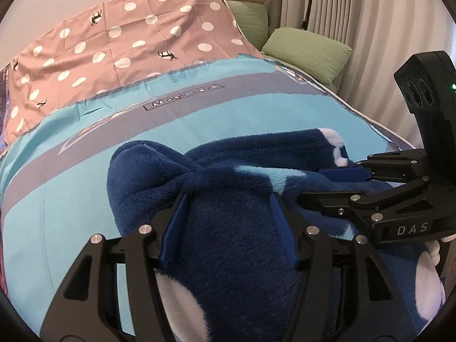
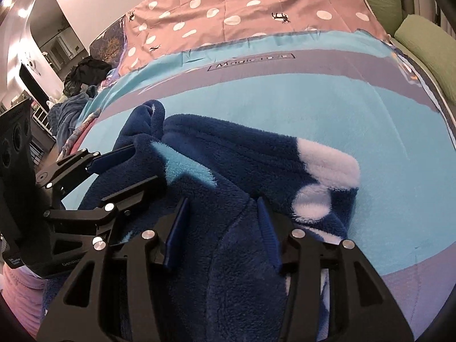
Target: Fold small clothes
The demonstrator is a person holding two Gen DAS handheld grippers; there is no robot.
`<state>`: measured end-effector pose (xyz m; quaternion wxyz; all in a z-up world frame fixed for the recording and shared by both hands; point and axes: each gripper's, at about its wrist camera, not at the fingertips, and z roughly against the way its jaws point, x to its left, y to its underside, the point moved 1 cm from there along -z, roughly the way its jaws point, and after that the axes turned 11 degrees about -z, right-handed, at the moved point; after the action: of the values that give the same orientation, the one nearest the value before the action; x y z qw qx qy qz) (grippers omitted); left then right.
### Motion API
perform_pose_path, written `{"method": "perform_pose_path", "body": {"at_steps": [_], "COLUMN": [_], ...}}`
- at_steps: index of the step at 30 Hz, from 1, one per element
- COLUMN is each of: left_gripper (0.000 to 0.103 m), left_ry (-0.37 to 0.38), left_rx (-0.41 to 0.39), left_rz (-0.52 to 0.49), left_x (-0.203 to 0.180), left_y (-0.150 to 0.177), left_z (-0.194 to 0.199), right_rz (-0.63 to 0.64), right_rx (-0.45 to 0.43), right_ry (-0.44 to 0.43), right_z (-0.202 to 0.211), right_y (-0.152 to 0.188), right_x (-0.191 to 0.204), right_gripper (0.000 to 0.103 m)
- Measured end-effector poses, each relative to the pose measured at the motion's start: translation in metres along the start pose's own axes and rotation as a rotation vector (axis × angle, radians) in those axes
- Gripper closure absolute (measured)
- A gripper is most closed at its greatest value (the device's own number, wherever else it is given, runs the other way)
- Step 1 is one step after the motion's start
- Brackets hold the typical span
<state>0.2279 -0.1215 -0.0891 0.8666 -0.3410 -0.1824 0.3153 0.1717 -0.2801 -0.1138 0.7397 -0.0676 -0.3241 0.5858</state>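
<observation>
So we're working on a turquoise and grey printed bedsheet (image 1: 85, 176), with a pink polka-dot cloth (image 1: 119, 42) spread beyond it and two green pillows (image 1: 307, 54) by the beige curtain (image 1: 370, 22). In the right view there's a pile of dark clothes (image 2: 82, 77) off the bed's far left edge. Nothing really blocks the sheet ahead. The fluffy navy fleece garment with white and light-blue patches (image 2: 233, 154) lies bunched on the sheet right under us. Our left gripper (image 1: 228, 196) has its jaws spread with fleece bulging between them, and the right gripper (image 2: 222, 205) is spread apart over the fabric too, not pinching it
</observation>
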Motion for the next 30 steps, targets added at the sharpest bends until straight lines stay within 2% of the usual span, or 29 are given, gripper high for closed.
{"method": "perform_pose_path", "body": {"at_steps": [3, 5, 6, 8, 9, 11, 13, 15, 16, 17, 18, 20, 21, 23, 25, 28, 30], "left_gripper": [0.044, 0.043, 0.039, 0.032, 0.026, 0.024, 0.018, 0.011, 0.008, 0.005, 0.002, 0.002, 0.002, 0.002, 0.002, 0.002, 0.002], "left_ry": [-0.025, -0.022, -0.003, 0.041, 0.051, 0.117, 0.156, 0.129, 0.085, 0.045, 0.05, 0.089, 0.094, 0.082, 0.088, 0.172, 0.238], "left_rx": [-0.017, -0.037, -0.067, -0.166, -0.187, -0.216, -0.226, -0.203, -0.148, -0.101, -0.089, -0.094, -0.089, -0.087, -0.092, -0.093, -0.087], "left_rz": [0.025, 0.067, 0.078, 0.076, 0.075, 0.069, 0.033, -0.038, -0.09, -0.116, -0.107, -0.044, -0.038, -0.03, 0.004, 0.133, 0.228], "left_x": [0.0, 0.0, -0.001, -0.005, -0.009, -0.022, -0.039, -0.06, -0.073, -0.083, -0.085, -0.082, -0.079, -0.081, -0.08, -0.064, -0.053], "left_y": [0.0, 0.0, 0.002, 0.014, 0.019, 0.037, 0.052, 0.065, 0.072, 0.081, 0.086, 0.093, 0.092, 0.092, 0.094, 0.101, 0.108], "left_z": [0.022, 0.05, 0.063, 0.104, 0.116, 0.14, 0.153, 0.152, 0.139, 0.123, 0.113, 0.101, 0.102, 0.106, 0.108, 0.114, 0.117], "right_rz": [-0.004, -0.015, -0.014, 0.02, 0.052, 0.075, 0.071, 0.088, 0.109, 0.127, 0.139, 0.107, 0.075, -0.048, -0.047, -0.057, -0.092], "right_rx": [-0.026, -0.098, -0.141, -0.178, -0.186, -0.193, -0.172, -0.137, -0.122, -0.103, -0.086, -0.146, -0.135, -0.088, -0.09, -0.096, -0.093], "right_ry": [0.007, 0.077, 0.092, 0.057, 0.055, 0.066, 0.003, -0.088, -0.095, -0.068, -0.004, 0.0, 0.002, -0.083, -0.084, -0.068, -0.101], "right_z": [0.019, 0.046, 0.066, 0.096, 0.11, 0.127, 0.141, 0.145, 0.141, 0.13, 0.108, 0.092, 0.088, 0.087, 0.093, 0.109, 0.122], "right_y": [0.003, 0.008, 0.015, 0.03, 0.04, 0.057, 0.081, 0.104, 0.113, 0.12, 0.131, 0.142, 0.142, 0.139, 0.139, 0.143, 0.145], "right_x": [0.0, 0.003, 0.004, 0.005, 0.006, 0.006, 0.007, 0.012, 0.014, 0.016, 0.013, 0.008, 0.003, -0.014, -0.014, -0.011, -0.019], "right_gripper": [0.054, 0.052, 0.052, 0.051, 0.051, 0.051, 0.05, 0.042, 0.034, 0.032, 0.027, 0.01, 0.009, 0.009, 0.009, 0.009, 0.009]}}
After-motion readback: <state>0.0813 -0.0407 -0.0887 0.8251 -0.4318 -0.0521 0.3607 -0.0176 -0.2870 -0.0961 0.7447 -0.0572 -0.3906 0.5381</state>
